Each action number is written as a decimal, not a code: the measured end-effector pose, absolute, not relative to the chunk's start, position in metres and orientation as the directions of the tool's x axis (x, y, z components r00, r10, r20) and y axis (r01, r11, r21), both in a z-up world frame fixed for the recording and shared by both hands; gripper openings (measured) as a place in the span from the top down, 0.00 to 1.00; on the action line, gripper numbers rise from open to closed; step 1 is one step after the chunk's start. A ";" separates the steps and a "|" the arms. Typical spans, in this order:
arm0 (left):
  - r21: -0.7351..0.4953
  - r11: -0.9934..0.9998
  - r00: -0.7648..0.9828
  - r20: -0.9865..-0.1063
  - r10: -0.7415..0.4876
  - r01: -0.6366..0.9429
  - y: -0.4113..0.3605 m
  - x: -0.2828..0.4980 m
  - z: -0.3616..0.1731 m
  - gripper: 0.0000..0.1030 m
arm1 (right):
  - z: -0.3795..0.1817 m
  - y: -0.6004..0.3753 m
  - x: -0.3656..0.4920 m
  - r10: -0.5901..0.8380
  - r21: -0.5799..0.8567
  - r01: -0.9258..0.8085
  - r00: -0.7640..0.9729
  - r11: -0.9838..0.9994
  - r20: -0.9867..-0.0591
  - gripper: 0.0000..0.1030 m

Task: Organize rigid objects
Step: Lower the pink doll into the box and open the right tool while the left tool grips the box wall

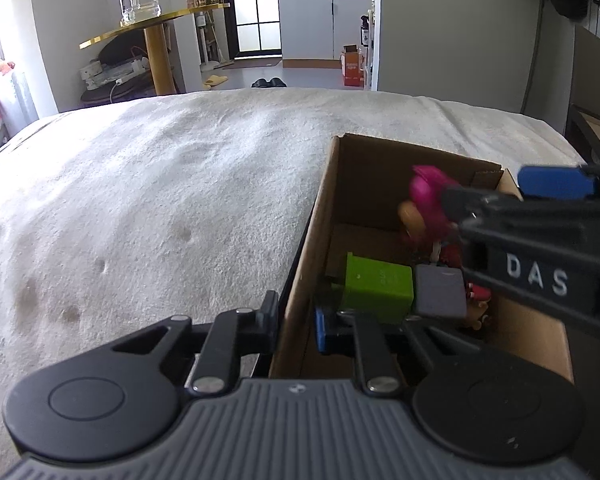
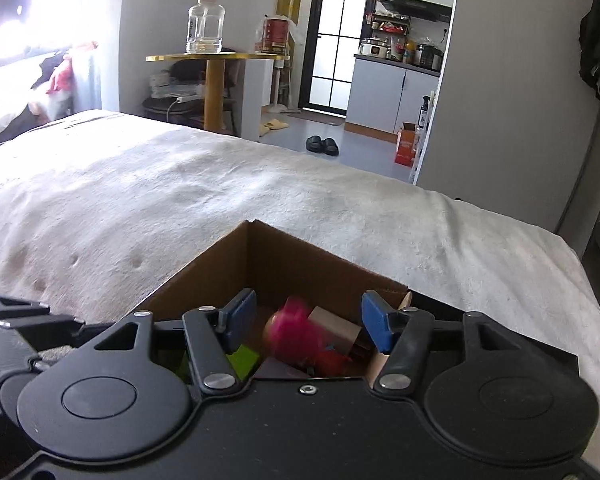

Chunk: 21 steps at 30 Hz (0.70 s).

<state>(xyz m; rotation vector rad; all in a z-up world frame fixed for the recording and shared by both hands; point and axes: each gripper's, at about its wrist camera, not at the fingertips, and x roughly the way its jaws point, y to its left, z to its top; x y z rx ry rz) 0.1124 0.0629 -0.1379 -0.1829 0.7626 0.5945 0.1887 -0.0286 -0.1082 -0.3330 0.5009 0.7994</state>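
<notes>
Open cardboard box (image 1: 312, 240) on the bed holds toys — pink-haired doll (image 2: 296, 328), green block (image 1: 376, 286).

Cardboard box (image 2: 228, 276): matt brown corrugated paperboard, raw cut edges noted. Bed cover (image 1: 160, 184): off-white cloth, rough nubbly pile. Green block (image 1: 376, 286): smooth plastic, slight sheen. Grey block (image 1: 440, 292): matt plastic. Pink-haired toy (image 2: 296, 328): glossy plastic; detail is blurred.

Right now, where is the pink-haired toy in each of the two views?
Left wrist: pink-haired toy, right of centre, blurred, above the green block inside the cardboard box.
Right wrist: low centre, blurred, between the right gripper's blue pads.
Shared landmark: the cardboard box.
</notes>
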 end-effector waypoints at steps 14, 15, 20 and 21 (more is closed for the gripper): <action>0.085 0.828 0.559 -0.699 0.446 -0.554 0.058 0.113 -0.132 0.79 | -0.108 -0.065 0.189 0.569 -0.027 -0.703 0.598 0.711 -0.565 0.42; 0.088 0.836 0.561 -0.703 0.438 -0.541 0.058 0.112 -0.131 0.79 | -0.109 -0.068 0.190 0.566 -0.019 -0.698 0.597 0.716 -0.569 0.42; 0.066 0.847 0.553 -0.730 0.401 -0.527 0.062 0.111 -0.131 0.62 | -0.113 -0.082 0.192 0.519 -0.015 -0.665 0.596 0.746 -0.612 0.42; 0.068 0.851 0.551 -0.734 0.397 -0.521 0.062 0.110 -0.129 0.58 | -0.112 -0.087 0.193 0.513 -0.009 -0.656 0.599 0.755 -0.615 0.42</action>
